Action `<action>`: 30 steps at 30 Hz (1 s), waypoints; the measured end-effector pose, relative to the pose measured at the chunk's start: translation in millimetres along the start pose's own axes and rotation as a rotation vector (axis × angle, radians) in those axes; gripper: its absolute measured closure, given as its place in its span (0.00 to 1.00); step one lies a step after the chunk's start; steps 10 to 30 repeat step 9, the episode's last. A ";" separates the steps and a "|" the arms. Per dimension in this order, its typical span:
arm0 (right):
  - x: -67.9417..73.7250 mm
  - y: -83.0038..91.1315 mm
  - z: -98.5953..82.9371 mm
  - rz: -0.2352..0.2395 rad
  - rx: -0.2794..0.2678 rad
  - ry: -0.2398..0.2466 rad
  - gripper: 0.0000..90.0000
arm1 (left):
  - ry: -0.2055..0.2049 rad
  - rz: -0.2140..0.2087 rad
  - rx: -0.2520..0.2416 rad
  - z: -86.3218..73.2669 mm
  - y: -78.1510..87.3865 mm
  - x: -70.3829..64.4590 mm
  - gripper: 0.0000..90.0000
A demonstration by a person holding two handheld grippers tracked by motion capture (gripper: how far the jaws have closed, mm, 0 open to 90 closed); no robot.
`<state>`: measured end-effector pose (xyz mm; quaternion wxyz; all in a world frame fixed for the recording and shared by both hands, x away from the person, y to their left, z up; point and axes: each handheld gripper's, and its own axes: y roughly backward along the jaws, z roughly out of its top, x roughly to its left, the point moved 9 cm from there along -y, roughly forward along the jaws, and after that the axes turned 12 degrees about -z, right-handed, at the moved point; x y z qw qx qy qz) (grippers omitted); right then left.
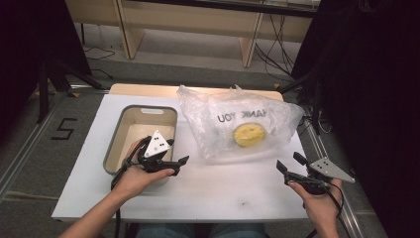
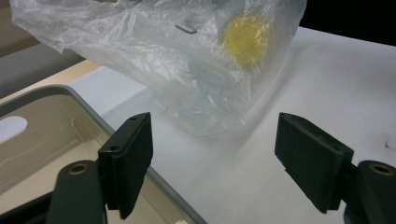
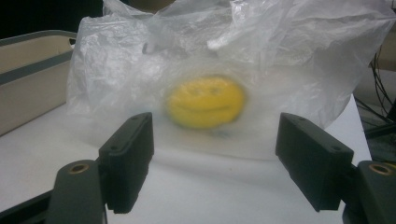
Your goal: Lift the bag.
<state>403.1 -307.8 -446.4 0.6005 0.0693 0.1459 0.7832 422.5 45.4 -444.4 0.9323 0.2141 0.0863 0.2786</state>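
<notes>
Centrally, crinkled clear plastic bag (image 1: 237, 124), smooth beige bin (image 1: 130, 144)

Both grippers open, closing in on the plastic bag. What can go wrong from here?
1. The plastic bag is thin, crumpled film; the open right gripper may pinch only a loose fold, which could slip or tear.
2. The yellow smiley shows through the film, but whether it is a print or an object inside is unclear; a loose object could shift or roll out on lifting.
3. The left gripper hovers at the bin's near corner and could knock its rim.
</notes>
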 end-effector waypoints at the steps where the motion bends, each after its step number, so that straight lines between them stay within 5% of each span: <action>1: 0.5 0.0 -0.8 0.004 -0.001 -0.001 0.32 | 0.003 0.002 0.002 -1.2 0.2 0.6 0.31; 30: 0.5 -0.5 -1.8 0.001 -0.002 -0.008 0.33 | -0.009 -0.009 -0.003 0.3 -0.8 -3.8 0.30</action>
